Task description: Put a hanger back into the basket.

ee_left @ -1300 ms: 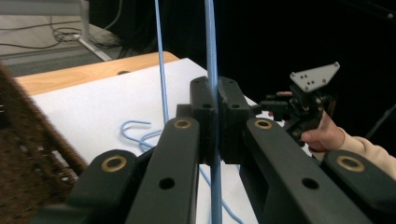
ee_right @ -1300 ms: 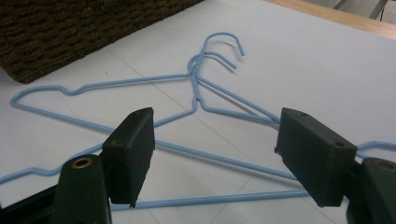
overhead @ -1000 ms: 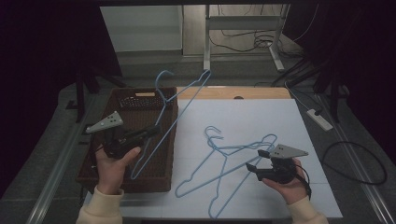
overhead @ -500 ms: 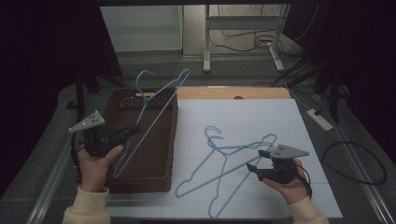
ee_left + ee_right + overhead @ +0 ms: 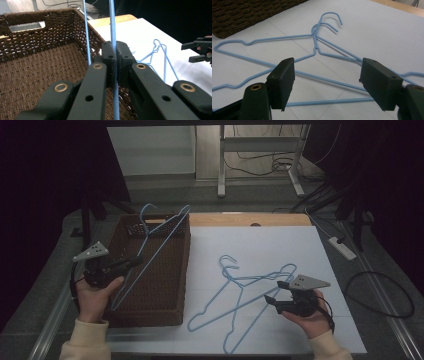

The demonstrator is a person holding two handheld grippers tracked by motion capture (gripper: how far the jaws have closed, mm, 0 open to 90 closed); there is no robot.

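In the high view my left gripper (image 5: 132,262) is shut on the wire of a blue hanger (image 5: 161,239), which slants over the brown woven basket (image 5: 150,314) with its hook near the far wall. The left gripper view has the jaws (image 5: 115,53) clamped on that wire (image 5: 111,22) above the basket's floor (image 5: 37,62). Two more blue hangers (image 5: 240,290) lie crossed on the white tabletop. My right gripper (image 5: 274,291) hovers open at their right end. Seen from the right gripper view, its pads (image 5: 327,80) stand wide apart above the hangers' (image 5: 317,47) wires, gripping nothing.
A wooden strip (image 5: 250,219) runs along the table's far edge. A white power strip (image 5: 342,247) and black cables lie on the floor to the right. A metal frame (image 5: 220,165) stands behind the table. The basket's corner (image 5: 249,12) is at the upper left of the right gripper view.
My left hand has carried the held hanger to the left and lower, from the basket's right side to over its middle. The right gripper and the two hangers on the table stayed put.
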